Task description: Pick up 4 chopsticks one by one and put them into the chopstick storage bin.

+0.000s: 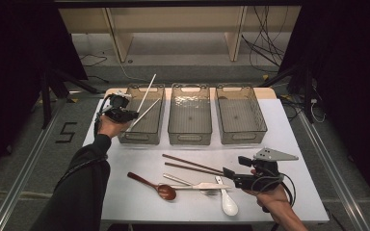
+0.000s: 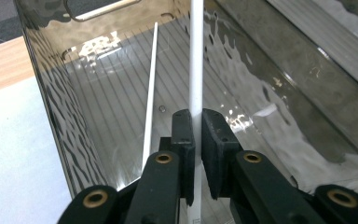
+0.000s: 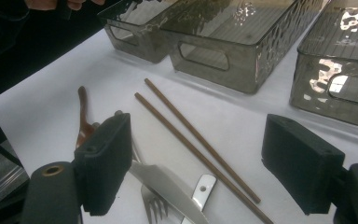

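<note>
Table (image 1: 289, 144): white chopstick (image 2: 196, 70) clamped in left gripper (image 2: 198, 140)

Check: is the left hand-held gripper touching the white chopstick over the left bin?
Touching. In the left gripper view the left hand-held gripper has its jaws closed on the white chopstick, pads pressed against both its sides, above the left bin.
</note>
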The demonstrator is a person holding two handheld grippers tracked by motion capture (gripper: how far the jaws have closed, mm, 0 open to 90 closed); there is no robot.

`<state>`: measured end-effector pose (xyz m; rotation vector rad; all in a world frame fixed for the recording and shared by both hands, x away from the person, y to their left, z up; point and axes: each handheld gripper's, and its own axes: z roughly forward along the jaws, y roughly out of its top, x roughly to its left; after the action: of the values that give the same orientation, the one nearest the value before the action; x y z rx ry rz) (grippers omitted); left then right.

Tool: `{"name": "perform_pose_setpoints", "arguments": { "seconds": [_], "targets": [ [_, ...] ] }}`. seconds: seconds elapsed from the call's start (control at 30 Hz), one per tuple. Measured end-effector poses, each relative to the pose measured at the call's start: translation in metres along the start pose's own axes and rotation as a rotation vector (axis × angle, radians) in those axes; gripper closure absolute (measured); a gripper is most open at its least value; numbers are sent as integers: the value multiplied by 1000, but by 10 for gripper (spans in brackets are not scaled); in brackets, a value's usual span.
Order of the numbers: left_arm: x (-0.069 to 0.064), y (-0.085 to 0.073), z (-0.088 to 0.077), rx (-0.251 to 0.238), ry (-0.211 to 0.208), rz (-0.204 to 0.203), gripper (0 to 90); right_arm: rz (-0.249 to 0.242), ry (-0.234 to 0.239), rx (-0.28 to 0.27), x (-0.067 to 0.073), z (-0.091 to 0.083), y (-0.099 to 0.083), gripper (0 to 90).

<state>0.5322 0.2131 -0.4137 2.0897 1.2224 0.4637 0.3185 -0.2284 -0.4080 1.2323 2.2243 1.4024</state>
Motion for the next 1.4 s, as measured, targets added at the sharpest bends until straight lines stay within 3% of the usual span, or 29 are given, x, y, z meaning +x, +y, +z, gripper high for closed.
{"name": "perform_pose_setpoints", "arguments": {
  "seconds": [0.13,0.23,0.33,0.5,0.77,1.0,1.4],
  "targets": [
    [0,-2,0,-2,1,-2,784,1,1,-1,0,0,0,254],
    [-4,0,-6,-16,-3,4,688,2,0,1,0,0,0,254],
    [-14,3,-15,-16,-21,68,612,1,-1,1,0,0,0,254],
    [-32,4,-35,-62,-93,102,465,3,-3,1,0,0,0,254],
    [-64,-6,-56,-107,-193,184,306,-1,-6,3,0,0,0,254],
    [-97,-12,-57,-77,-258,297,238,-3,-8,3,0,1,0,254],
    [-138,-19,-36,30,-340,461,211,-1,-7,1,0,0,0,254]
  ]
}}
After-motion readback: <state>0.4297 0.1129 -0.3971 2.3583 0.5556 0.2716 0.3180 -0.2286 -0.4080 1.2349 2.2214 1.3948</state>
